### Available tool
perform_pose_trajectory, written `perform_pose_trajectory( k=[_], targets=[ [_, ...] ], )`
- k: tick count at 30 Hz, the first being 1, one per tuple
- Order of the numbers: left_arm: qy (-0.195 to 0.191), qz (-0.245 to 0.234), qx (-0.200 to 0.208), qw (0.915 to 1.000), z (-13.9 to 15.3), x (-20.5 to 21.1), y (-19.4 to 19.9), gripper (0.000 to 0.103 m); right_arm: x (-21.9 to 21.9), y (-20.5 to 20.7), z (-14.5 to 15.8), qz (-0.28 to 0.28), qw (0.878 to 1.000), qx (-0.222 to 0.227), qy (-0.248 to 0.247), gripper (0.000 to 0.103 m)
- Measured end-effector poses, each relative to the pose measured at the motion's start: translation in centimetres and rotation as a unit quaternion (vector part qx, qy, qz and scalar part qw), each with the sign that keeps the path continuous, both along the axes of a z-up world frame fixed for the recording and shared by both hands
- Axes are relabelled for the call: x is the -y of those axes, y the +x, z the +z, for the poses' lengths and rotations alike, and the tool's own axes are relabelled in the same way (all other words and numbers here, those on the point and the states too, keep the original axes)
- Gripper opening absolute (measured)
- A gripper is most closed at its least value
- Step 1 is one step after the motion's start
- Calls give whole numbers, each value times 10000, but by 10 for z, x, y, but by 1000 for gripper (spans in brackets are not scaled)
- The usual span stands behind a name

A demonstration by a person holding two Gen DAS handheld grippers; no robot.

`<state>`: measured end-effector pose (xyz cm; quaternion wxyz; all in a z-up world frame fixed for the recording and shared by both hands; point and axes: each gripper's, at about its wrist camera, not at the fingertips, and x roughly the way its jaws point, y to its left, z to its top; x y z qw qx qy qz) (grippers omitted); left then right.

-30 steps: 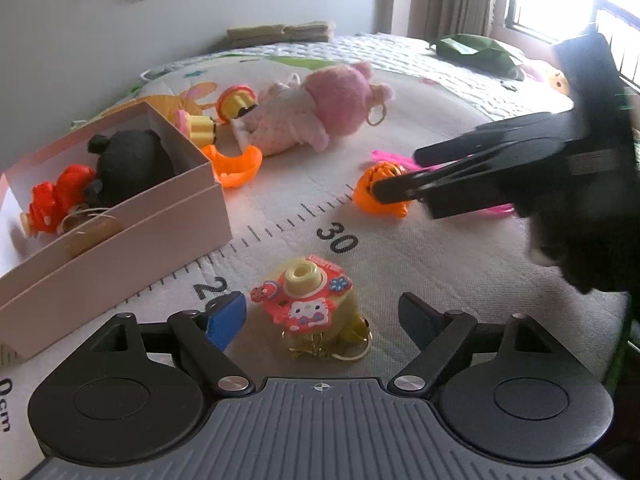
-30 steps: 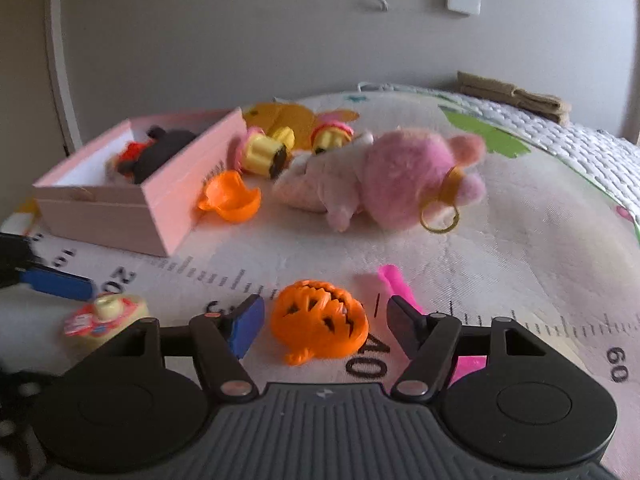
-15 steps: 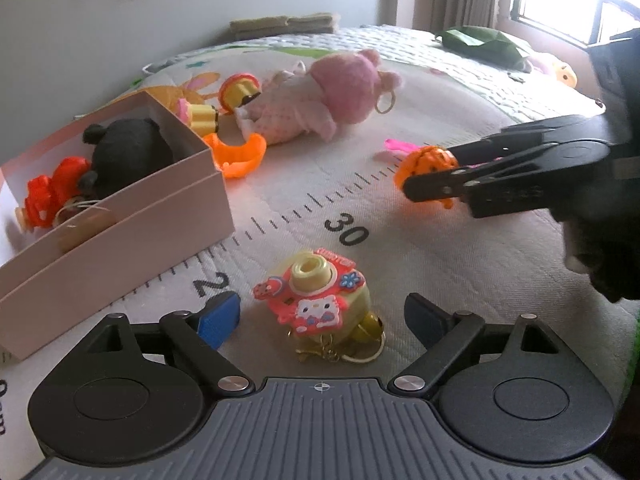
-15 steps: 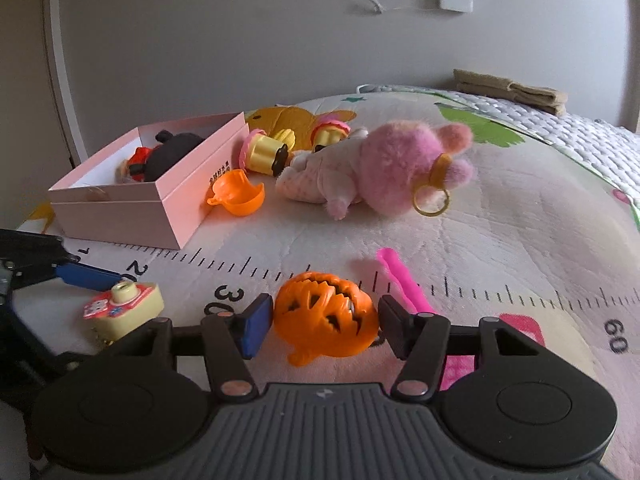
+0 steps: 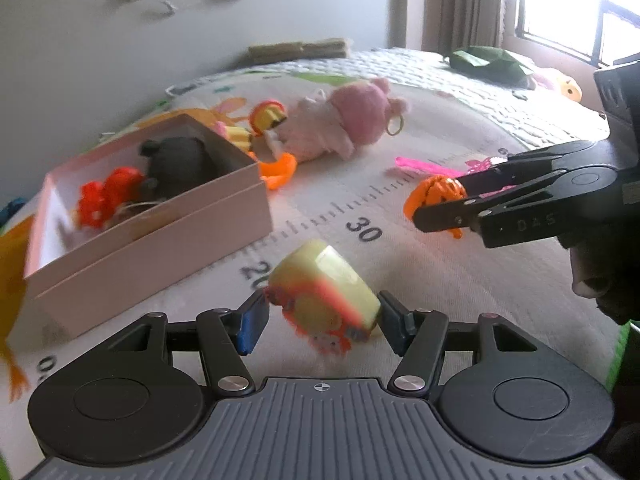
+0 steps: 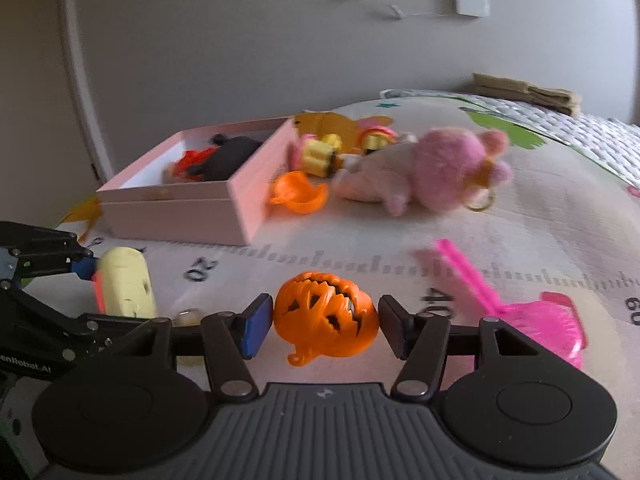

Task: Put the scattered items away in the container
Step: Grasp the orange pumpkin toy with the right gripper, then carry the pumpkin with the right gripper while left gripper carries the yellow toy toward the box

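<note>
Closing on the yellow toy camera (image 5: pixel 324 300), the left hand-held gripper (image 5: pixel 320 320) has it tilted between its pads; it could slip out on the way to the pink box (image 5: pixel 160 232) near the bed's left edge, which holds a black plush and an orange toy. The right hand-held gripper (image 6: pixel 326 324) clamps the orange pumpkin (image 6: pixel 326 316), a curved shape that may squirt free.

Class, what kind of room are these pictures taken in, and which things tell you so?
Probably a bedroom: a quilted bed cover, a curtained window, and a children's ruler-printed mat strewn with toys.
</note>
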<state>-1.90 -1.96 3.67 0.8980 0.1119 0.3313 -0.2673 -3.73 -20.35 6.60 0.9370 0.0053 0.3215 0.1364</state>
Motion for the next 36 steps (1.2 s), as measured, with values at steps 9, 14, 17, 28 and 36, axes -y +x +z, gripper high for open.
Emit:
perform_pose_trajectory(
  k=[9,14,17,28,36],
  targets=[
    [-13,459,-3,9989,6,-46,-35,54,-46,-25,5,455,9989,9,-60,58],
    [-241,563,-193,9979,0,-50,-42,88,-54,-36,8,402,9991,30,-135,58],
    [-360,432,-277,9980,-4,-41,-43,89,-55,-43,6,345,9992,25,-213,58],
    [-111,563,23,9983,-17,-40,-34,38,-52,-46,-10,282,9993,-200,-135,58],
    [-12,808,29,9967,-10,-65,-40,37,-57,-44,-15,431,9987,-277,-24,58]
  ],
)
